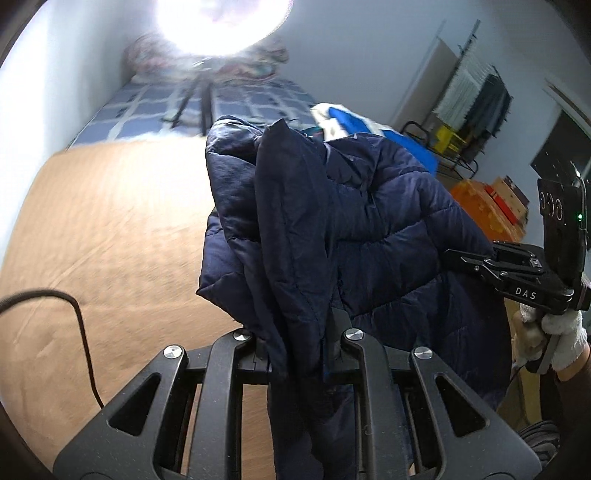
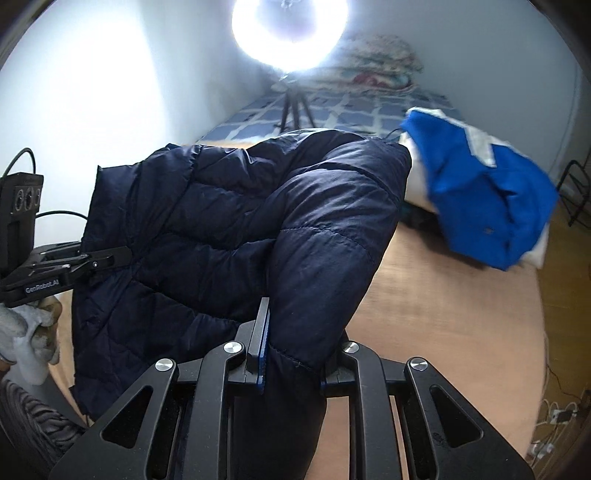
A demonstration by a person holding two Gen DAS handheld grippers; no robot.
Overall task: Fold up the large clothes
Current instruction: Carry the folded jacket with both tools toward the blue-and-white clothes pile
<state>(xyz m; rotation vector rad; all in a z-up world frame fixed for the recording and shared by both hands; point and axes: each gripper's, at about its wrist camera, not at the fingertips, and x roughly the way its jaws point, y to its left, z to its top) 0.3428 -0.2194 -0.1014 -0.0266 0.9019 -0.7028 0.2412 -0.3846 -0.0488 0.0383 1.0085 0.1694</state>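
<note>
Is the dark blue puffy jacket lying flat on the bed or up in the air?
Up in the air. The jacket hangs bunched from the left gripper and right gripper, above the tan bed cover.

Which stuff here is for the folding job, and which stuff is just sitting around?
For the job:
- navy puffer jacket
- left gripper, clamped on the jacket
- right gripper, clamped on the jacket
- tan bed cover underneath

Just sitting around:
- blue and white garment
- ring light
- folded quilts
- clothes rack
</note>
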